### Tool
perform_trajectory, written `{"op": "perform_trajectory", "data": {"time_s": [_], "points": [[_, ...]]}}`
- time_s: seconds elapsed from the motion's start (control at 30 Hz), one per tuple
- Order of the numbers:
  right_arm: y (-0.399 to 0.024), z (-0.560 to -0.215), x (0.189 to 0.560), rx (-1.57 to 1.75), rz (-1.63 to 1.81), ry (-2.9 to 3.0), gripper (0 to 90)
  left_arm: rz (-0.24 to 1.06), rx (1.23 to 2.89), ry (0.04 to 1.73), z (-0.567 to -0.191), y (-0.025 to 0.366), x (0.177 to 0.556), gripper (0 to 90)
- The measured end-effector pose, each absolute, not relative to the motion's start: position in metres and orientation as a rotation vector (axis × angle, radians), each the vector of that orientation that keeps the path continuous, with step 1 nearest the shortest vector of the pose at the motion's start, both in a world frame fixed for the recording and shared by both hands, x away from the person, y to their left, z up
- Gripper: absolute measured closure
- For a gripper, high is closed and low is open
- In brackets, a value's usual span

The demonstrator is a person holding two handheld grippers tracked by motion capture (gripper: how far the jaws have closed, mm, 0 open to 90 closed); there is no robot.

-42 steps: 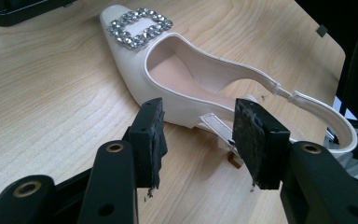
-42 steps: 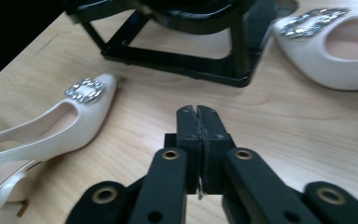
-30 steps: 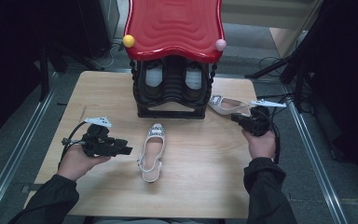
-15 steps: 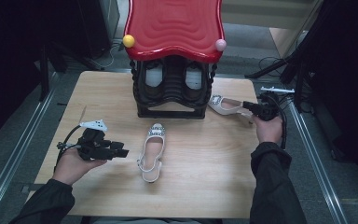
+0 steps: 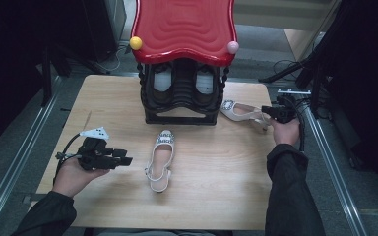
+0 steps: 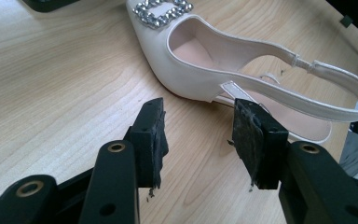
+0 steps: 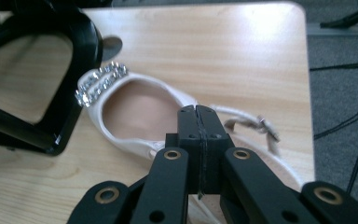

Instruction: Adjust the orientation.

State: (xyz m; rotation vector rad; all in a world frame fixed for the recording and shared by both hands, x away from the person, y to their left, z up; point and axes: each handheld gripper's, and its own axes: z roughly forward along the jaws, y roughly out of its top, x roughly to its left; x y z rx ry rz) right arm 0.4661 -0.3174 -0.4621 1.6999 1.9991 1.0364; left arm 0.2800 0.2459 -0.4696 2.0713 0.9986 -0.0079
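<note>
Two white slingback shoes with jewelled buckles lie on the wooden table [image 5: 226, 187]. One shoe [image 5: 161, 157] [image 6: 205, 60] lies in the middle, toe toward the rack. My left gripper [image 5: 127, 160] [image 6: 198, 140] rests to its left, open, pads short of the shoe's side with bare wood between them. The other shoe [image 5: 238, 110] [image 7: 135, 109] lies right of the rack, toe toward it. My right gripper [image 5: 267, 113] [image 7: 198, 112] is at this shoe's heel end, shut, pads pressed together just over the near rim. I see nothing between them.
A black shoe rack [image 5: 182, 93] [image 7: 81, 56] under a red wavy top [image 5: 184, 29] stands at the table's back centre, with a pair of shoes inside. Metal rails run along both sides of the table. Cables lie on the floor to the right [image 7: 349, 121].
My right hand has moved right and farther back, from the table's front-right toward the heel of the right shoe. Neither shoe has shifted. My left hand has barely moved.
</note>
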Motion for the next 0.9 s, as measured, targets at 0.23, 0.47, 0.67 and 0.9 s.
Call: {"op": "perform_trajectory", "data": {"time_s": [0.23,0.47,0.67,0.9], "points": [[-0.306,-0.473,0.465,1.702,1.014,2.042,90.0,-0.007,2.062,1.002,-0.469,0.248,0.28,54.5],[-0.297,-0.479,0.458,1.74,1.068,2.033,90.0,-0.012,2.078,0.996,-0.47,0.244,0.282,54.4],[-0.286,-0.479,0.451,1.744,1.091,2.047,90.0,-0.016,2.079,0.982,-0.469,0.241,0.283,54.4],[-0.279,-0.48,0.448,1.775,1.135,2.042,90.0,-0.016,2.084,0.965,-0.468,0.239,0.285,54.4]]}}
